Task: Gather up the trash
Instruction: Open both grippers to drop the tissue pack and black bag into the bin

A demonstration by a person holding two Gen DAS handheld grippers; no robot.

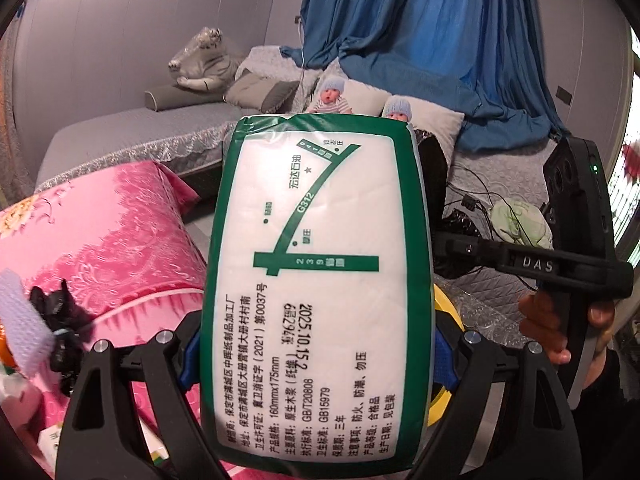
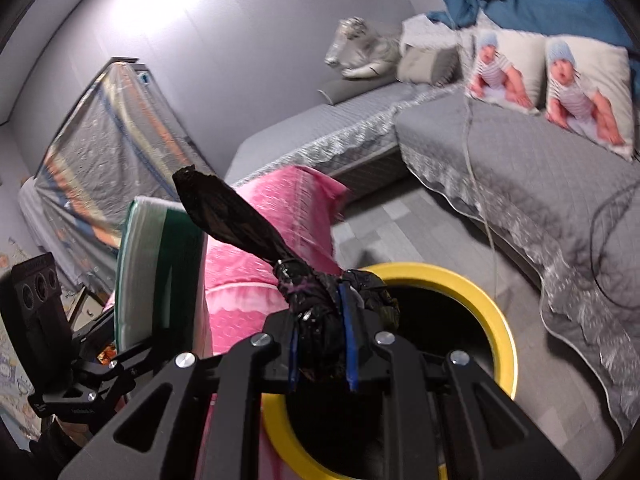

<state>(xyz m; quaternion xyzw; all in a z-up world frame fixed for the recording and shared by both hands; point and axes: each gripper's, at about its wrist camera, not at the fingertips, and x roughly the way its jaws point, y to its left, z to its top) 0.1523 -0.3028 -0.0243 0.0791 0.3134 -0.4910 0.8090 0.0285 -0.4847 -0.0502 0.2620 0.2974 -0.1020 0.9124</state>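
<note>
- Left tongs (image 1: 316,344) pinch a tissue pack (image 1: 316,280) across its width, blue pads pressed into both sides; the pack stands on end and fills most of the left view.
- Right tongs (image 2: 322,354) are clamped on the twisted neck of a black bag (image 2: 320,312), whose loose tail (image 2: 224,216) sticks up and to the left.
- Directly under the bag is a yellow-rimmed bin (image 2: 488,304), dark inside, standing on the floor between a pink cushion (image 2: 256,280) and a grey sofa (image 2: 520,184).
- Likely step: the bag is ready to be dropped into the bin; the pack waits beside it, over the bin's edge as far as the left view shows.
- Risks, as I judge them:
  - The bag hangs over the bin's near rim rather than its middle, so on release it could catch the rim and roll onto the floor.
  - The glossy, soft plastic could cling to the pads and fall late or crooked.
  - The pack is soft and slick; a squeeze on its lower part alone could let it tilt or slide out.
  - Both tongs crowd one opening, so they could knock together, or the tail could brush the pack.
  - Cables (image 2: 476,152) trail off the sofa near the bin and could snag a passing arm.
</note>
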